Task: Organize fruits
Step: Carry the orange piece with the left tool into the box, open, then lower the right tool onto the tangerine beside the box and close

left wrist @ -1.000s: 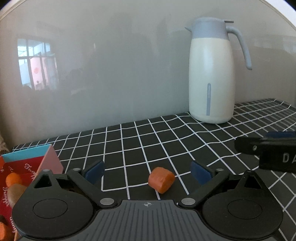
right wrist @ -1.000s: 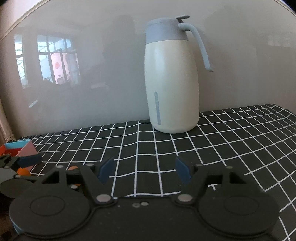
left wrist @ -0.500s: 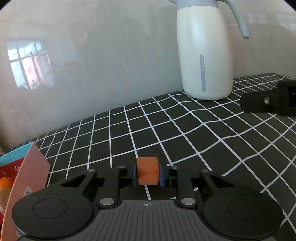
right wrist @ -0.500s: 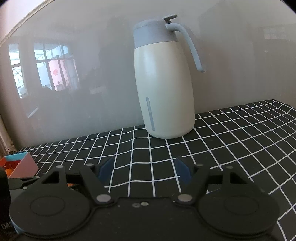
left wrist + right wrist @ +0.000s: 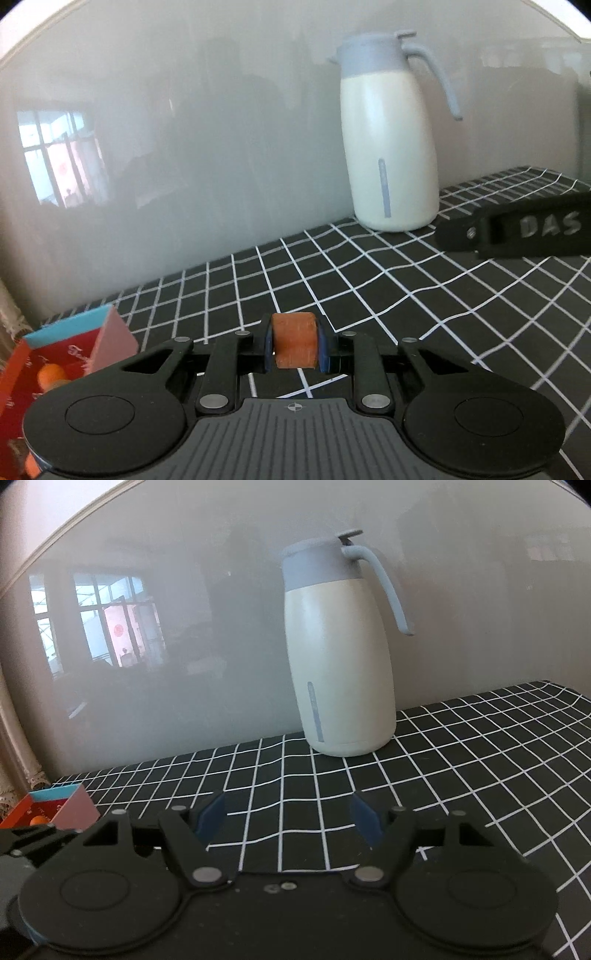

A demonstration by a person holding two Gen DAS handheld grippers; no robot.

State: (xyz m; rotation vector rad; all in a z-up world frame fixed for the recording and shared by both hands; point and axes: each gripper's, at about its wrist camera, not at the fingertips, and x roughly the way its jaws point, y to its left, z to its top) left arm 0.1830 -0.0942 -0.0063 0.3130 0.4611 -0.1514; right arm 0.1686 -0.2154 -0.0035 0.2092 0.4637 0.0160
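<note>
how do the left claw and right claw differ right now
The left claw is shut on an orange fruit piece, pads pressing both its sides; the right claw stands open with nothing between its pads, only the checked tablecloth. The left claw is nearer the red box; the right faces the cream jug. Both are black with blue pads.

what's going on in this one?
A person is sorting fruit with two handheld grippers. The left gripper is shut on an orange fruit chunk, lifted off the black grid tablecloth. The red box at left already holds orange pieces. The right gripper is open and empty, facing the cream thermos jug.
</note>
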